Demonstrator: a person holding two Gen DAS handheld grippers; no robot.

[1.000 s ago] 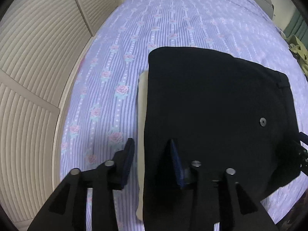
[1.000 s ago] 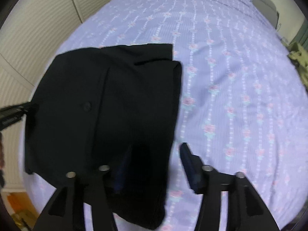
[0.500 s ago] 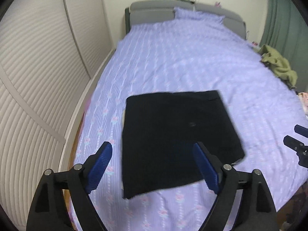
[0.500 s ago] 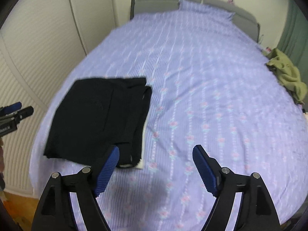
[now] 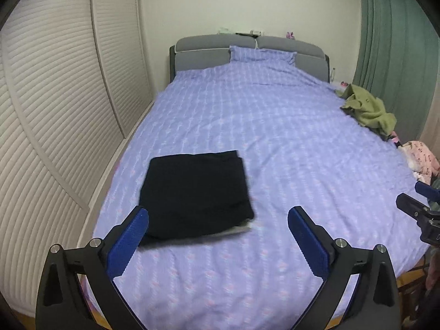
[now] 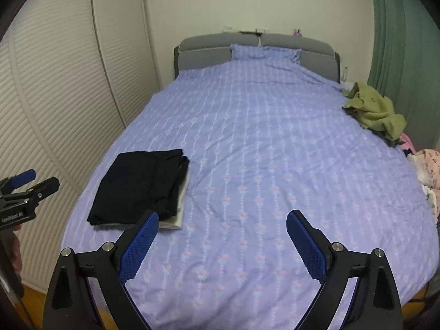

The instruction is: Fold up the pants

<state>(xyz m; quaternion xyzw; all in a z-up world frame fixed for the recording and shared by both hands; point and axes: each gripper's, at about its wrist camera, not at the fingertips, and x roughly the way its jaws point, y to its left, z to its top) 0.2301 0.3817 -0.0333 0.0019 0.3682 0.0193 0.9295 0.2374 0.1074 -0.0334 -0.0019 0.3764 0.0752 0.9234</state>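
The black pants [image 5: 194, 192] lie folded into a flat rectangle on the near left part of the bed, with a pale edge showing under their near side; they also show in the right wrist view [image 6: 143, 185]. My left gripper [image 5: 217, 236] is open and empty, held above the bed's near edge, back from the pants. My right gripper [image 6: 221, 240] is open and empty, to the right of the pants. Each gripper shows at the edge of the other's view, the right gripper [image 5: 420, 209] and the left gripper [image 6: 24, 192].
The bed [image 5: 275, 126] has a purple flowered cover, a pillow [image 5: 262, 53] and a grey headboard [image 5: 200, 46]. A green garment [image 5: 368, 110] and a pink garment [image 5: 420, 159] lie at the right edge. Louvred wardrobe doors [image 5: 55, 96] stand on the left, a green curtain [image 5: 390, 35] on the right.
Both grippers have let go of the pants, opened wide and pulled up and back from the bed. The pants stay folded on the cover.
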